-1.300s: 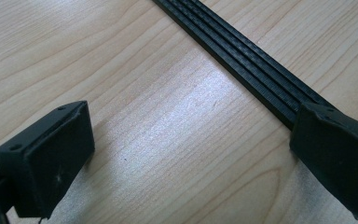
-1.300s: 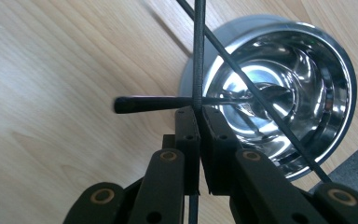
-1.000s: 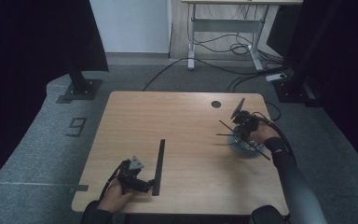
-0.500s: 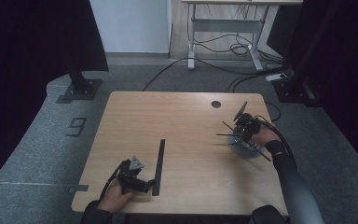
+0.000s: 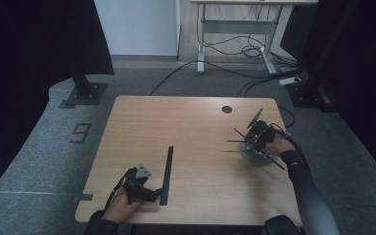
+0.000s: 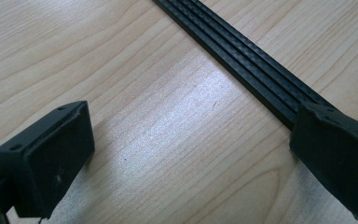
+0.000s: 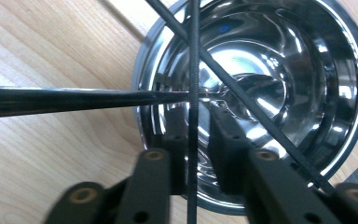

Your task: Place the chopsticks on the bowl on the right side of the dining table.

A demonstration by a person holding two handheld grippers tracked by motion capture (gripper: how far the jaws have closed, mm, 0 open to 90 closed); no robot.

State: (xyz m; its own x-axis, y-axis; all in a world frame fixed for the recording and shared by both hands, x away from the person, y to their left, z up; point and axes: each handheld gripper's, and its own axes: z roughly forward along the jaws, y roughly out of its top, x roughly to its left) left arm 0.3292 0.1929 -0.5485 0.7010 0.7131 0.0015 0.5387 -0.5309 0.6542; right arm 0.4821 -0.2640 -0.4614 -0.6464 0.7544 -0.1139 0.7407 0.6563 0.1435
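Currently the right gripper [image 7: 198,149] pinches one thin black strip [image 7: 193,70] over the steel bowl [image 7: 354,56]. Such strips likely handle light, springy and slick; grip mid-length. The left gripper [image 6: 191,154] rests open beside the bundled strips [image 6: 242,51] on the table [image 5: 196,117].

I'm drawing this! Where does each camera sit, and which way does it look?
High view: above the person's side, facing forward and down on the table; both forearms show.
Left gripper view: on the left gripper, facing down at the black strip; its open fingers show.
Right gripper view: on the right gripper, facing down into the metal bowl; its fingers show.
Shared: high and left gripper views both show that strip.
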